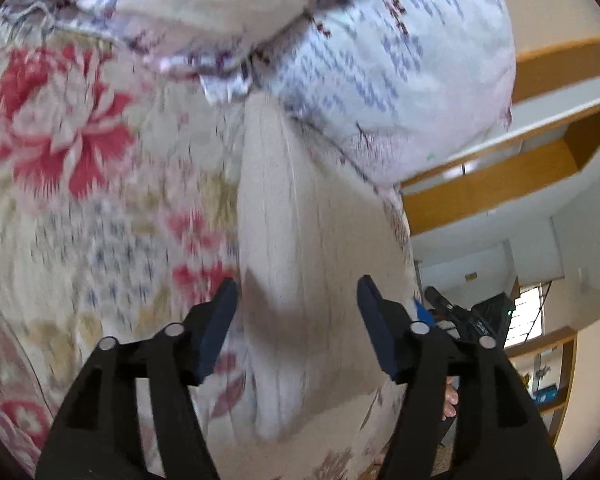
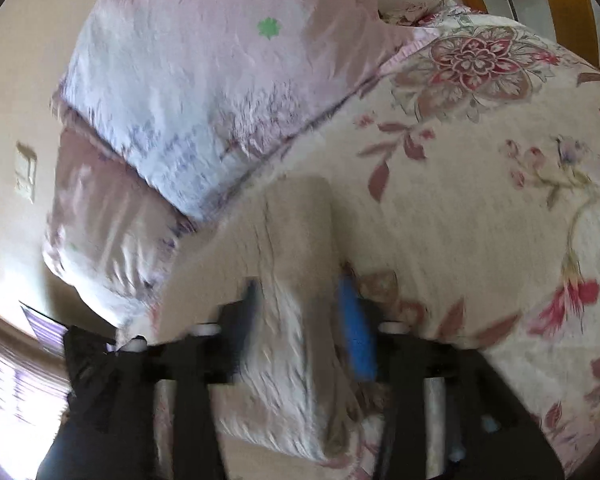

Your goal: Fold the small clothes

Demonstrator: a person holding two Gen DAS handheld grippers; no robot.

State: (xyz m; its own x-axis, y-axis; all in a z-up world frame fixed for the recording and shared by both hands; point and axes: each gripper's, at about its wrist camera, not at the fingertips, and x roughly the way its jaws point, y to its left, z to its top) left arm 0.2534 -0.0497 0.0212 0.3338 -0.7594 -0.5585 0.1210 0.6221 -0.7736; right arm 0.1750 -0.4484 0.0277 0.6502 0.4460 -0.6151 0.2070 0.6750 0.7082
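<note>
A small cream ribbed garment [image 1: 300, 216] lies in a long narrow strip on the flowered bedspread [image 1: 72, 168]. My left gripper [image 1: 296, 296] is open, its jaws wide apart on either side of the garment's near part, just above it. In the right wrist view the same garment [image 2: 296, 240] runs between the fingers of my right gripper [image 2: 300, 304], which is open and straddles it. That view is blurred by motion.
A pale lilac patterned pillow [image 1: 400, 64] lies at the head of the bed, just beyond the garment; it shows in the right wrist view too [image 2: 204, 92]. A wooden headboard with shelves [image 1: 512, 176] stands to the right. The bedspread [image 2: 480, 208] extends right.
</note>
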